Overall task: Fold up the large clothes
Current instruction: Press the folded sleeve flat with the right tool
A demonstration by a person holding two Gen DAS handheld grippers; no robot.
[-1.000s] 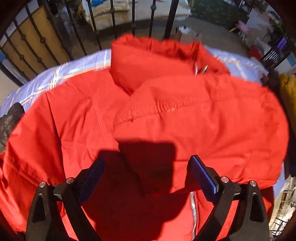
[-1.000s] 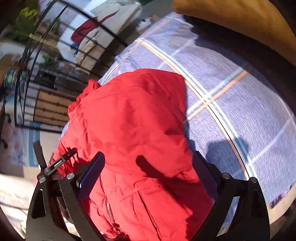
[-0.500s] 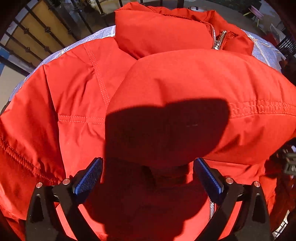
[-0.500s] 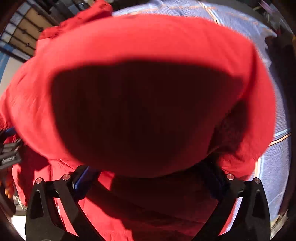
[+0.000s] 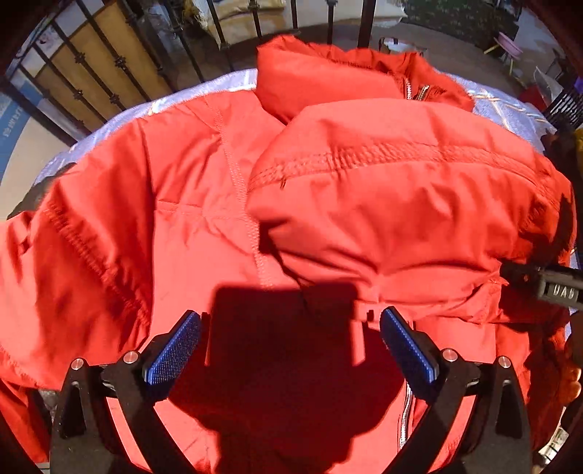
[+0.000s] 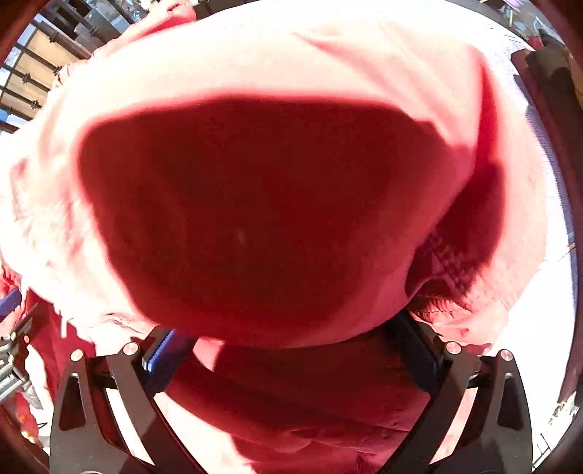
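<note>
A large red jacket (image 5: 204,204) lies face up on a pale plaid cloth (image 5: 164,104), collar (image 5: 328,76) at the far end. One sleeve (image 5: 393,204) is folded across the chest. My left gripper (image 5: 289,324) hovers open over the lower front beside the zipper (image 5: 406,412), its blue pads (image 5: 171,350) holding nothing. A black part of the right gripper (image 5: 543,284) pokes in at the sleeve's right end. In the right wrist view the sleeve's bulk (image 6: 277,204) fills the glare-washed frame. It drapes over the tips of my right gripper (image 6: 288,339), whose fingers stand wide apart.
A black iron railing (image 5: 204,32) runs behind the far edge of the cloth-covered surface, with a paved yard beyond. A dark item (image 5: 36,189) lies at the left edge of the cloth. Dark and yellow things (image 5: 572,146) sit at the right edge.
My right gripper moved from a distant side view to tight against the folded sleeve. My left gripper drew close to the jacket, then pulled back; both stayed open.
</note>
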